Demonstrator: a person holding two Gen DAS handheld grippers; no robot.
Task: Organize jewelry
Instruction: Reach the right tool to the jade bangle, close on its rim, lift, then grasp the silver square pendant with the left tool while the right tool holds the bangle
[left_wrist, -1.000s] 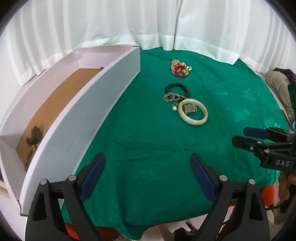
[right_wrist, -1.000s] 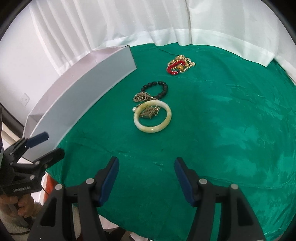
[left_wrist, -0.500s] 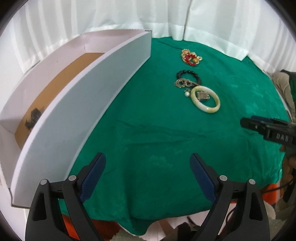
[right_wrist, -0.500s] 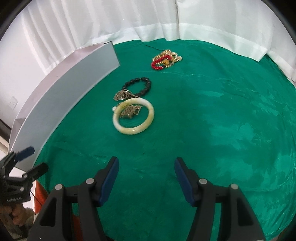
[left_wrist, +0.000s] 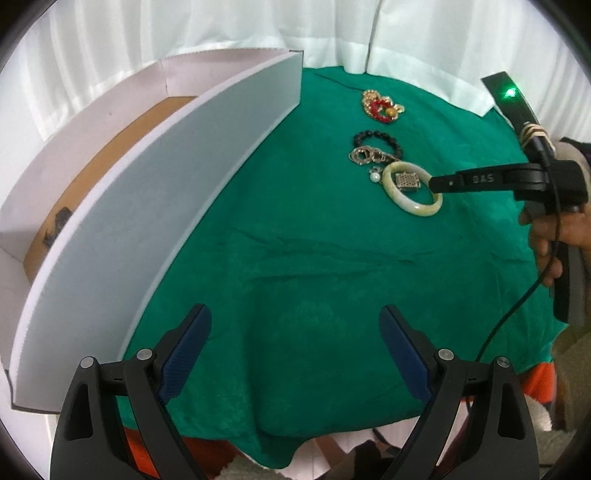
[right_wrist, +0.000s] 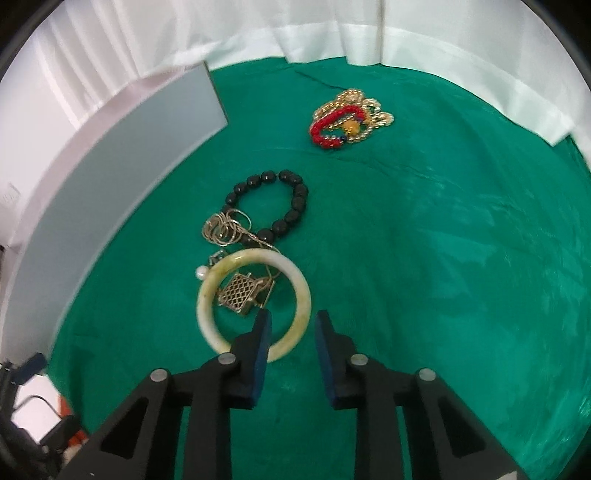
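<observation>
A pale jade bangle (right_wrist: 207, 295) lies on the green cloth (right_wrist: 424, 258), with a gold mesh charm (right_wrist: 240, 295) inside it and a pearl (right_wrist: 200, 273) at its edge. My right gripper (right_wrist: 293, 328) straddles the bangle's near-right rim, one finger inside the ring. Its jaws are closing, and a gap still shows at the outer pad. In the left wrist view this gripper (left_wrist: 436, 182) hangs over the bangle (left_wrist: 413, 206). Beyond lie gold rings (right_wrist: 225, 229), a black bead bracelet (right_wrist: 295, 206) and a red-and-gold cluster (right_wrist: 343, 122). My left gripper (left_wrist: 295, 332) stands open and holds nothing.
A long white box (left_wrist: 166, 184) with a brown floor runs along the left, with a dark item (left_wrist: 55, 225) at its near end. White curtains close the back. A hand (left_wrist: 554, 236) and a cable are at the right edge. The cloth's front edge drops off near my left gripper.
My right gripper moved forward and down onto the bangle's rim, and its jaws narrowed. In the left wrist view it came in from the right over the bangle.
</observation>
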